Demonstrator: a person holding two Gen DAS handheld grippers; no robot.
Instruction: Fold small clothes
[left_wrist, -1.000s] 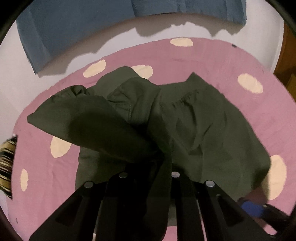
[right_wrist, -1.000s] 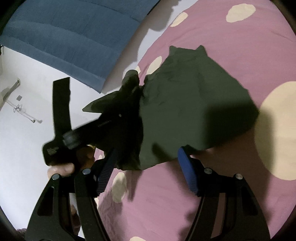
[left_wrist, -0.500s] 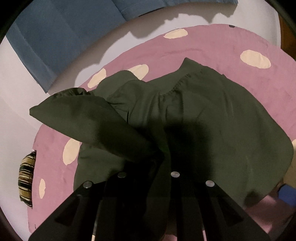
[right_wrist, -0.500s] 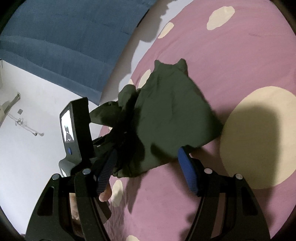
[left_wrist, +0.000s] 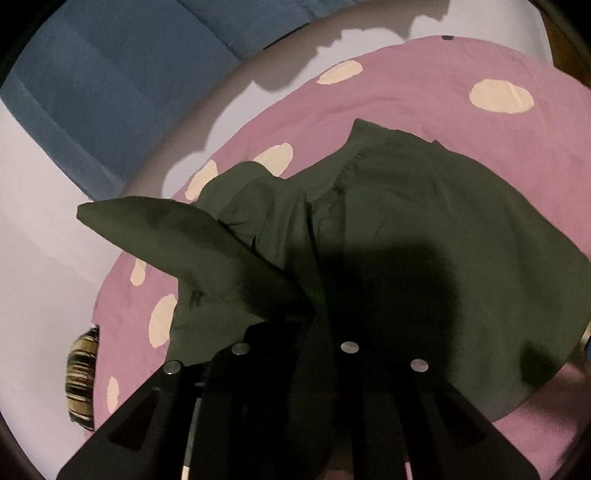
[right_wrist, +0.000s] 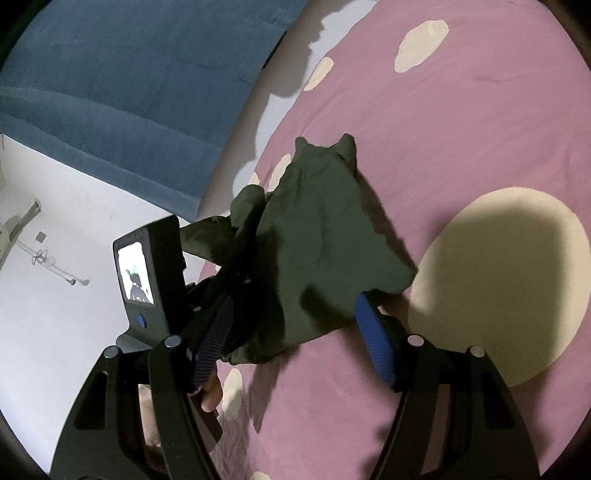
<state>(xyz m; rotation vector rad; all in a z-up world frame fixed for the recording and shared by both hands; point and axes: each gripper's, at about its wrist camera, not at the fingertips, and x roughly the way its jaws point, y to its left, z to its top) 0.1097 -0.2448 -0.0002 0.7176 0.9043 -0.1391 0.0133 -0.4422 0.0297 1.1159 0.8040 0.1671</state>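
Observation:
A dark green garment (left_wrist: 424, 229) lies on a pink sheet with cream dots (left_wrist: 406, 85). My left gripper (left_wrist: 306, 321) is shut on a fold of it, and a flap of the cloth (left_wrist: 177, 236) is lifted off to the left. In the right wrist view the garment (right_wrist: 325, 229) spreads ahead of my right gripper (right_wrist: 295, 332). That gripper stands open, its blue pads (right_wrist: 373, 332) either side of the garment's near edge and not pressing on it. The left gripper (right_wrist: 236, 258), with its small screen, holds the cloth at the garment's left side.
A blue cushion (right_wrist: 122, 85) lies beyond the sheet on a white surface (right_wrist: 74, 314). A striped object (left_wrist: 81, 376) sits at the sheet's left edge. A person's fingers (right_wrist: 210, 395) show under the left gripper. A large cream dot (right_wrist: 498, 280) is to the right of the garment.
The left gripper has come lower and rolled, carrying the held flap with it. The right gripper has slid along the garment's near edge, still open.

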